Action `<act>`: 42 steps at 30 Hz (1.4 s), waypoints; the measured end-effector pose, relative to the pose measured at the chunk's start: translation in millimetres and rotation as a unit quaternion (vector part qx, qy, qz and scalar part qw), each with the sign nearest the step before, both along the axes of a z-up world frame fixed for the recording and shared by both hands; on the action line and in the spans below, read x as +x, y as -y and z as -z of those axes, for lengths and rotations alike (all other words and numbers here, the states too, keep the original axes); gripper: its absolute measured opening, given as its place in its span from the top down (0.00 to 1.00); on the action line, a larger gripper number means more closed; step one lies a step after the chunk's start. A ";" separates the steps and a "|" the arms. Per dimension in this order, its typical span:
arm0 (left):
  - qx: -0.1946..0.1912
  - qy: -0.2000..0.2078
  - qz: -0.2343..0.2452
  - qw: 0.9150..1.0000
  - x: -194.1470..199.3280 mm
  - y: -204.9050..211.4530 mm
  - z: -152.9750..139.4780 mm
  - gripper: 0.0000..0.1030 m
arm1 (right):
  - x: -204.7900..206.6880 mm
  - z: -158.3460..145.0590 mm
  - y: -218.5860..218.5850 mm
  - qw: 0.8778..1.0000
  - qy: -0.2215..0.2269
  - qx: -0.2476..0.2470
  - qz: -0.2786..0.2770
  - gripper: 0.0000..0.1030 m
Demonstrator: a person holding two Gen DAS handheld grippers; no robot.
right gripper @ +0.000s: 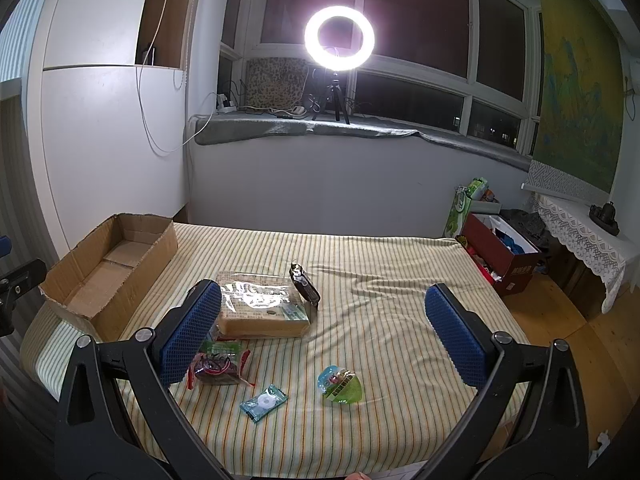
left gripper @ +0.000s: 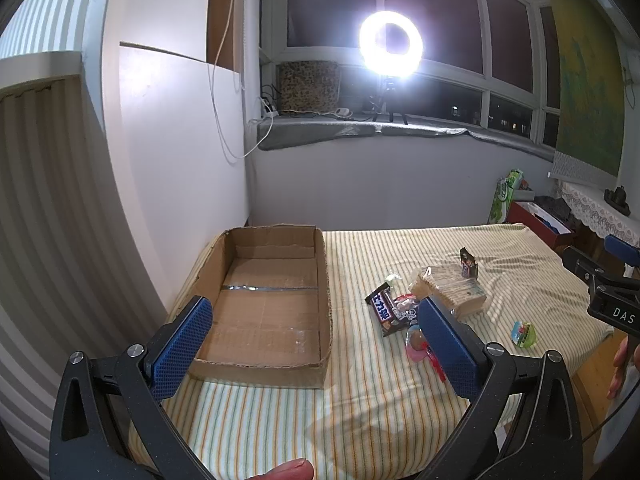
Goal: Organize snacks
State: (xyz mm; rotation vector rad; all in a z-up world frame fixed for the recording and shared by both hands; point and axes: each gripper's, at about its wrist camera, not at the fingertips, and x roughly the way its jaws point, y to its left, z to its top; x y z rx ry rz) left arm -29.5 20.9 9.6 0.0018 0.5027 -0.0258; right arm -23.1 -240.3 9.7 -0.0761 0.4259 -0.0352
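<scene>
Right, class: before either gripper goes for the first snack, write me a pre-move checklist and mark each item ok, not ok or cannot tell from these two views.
1. Cardboard box open on top with nothing in it: ok.
2. Left gripper open, holding nothing: ok.
3. Right gripper open, holding nothing: ok.
4. Green jelly cup lies apart from the other snacks, free to approach: ok.
5. Chocolate bar free of its neighbours: not ok, it touches the wrappers beside it.
6. Small dark packet stable against the large clear-wrapped pack: cannot tell.
</scene>
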 end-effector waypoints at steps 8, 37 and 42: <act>0.001 -0.001 0.000 1.000 -0.1 1.1 0.5 0.01 | -3.8 -1.6 3.2 1.000 -0.002 -0.001 0.000 0.00; 0.000 -0.147 0.106 0.983 -15.2 65.3 132.5 0.01 | -24.3 146.9 57.7 0.984 -0.151 0.085 0.030 0.00; -0.006 -0.148 0.114 0.982 7.1 73.7 132.3 0.01 | -1.9 155.5 63.4 0.984 -0.158 0.079 0.024 0.00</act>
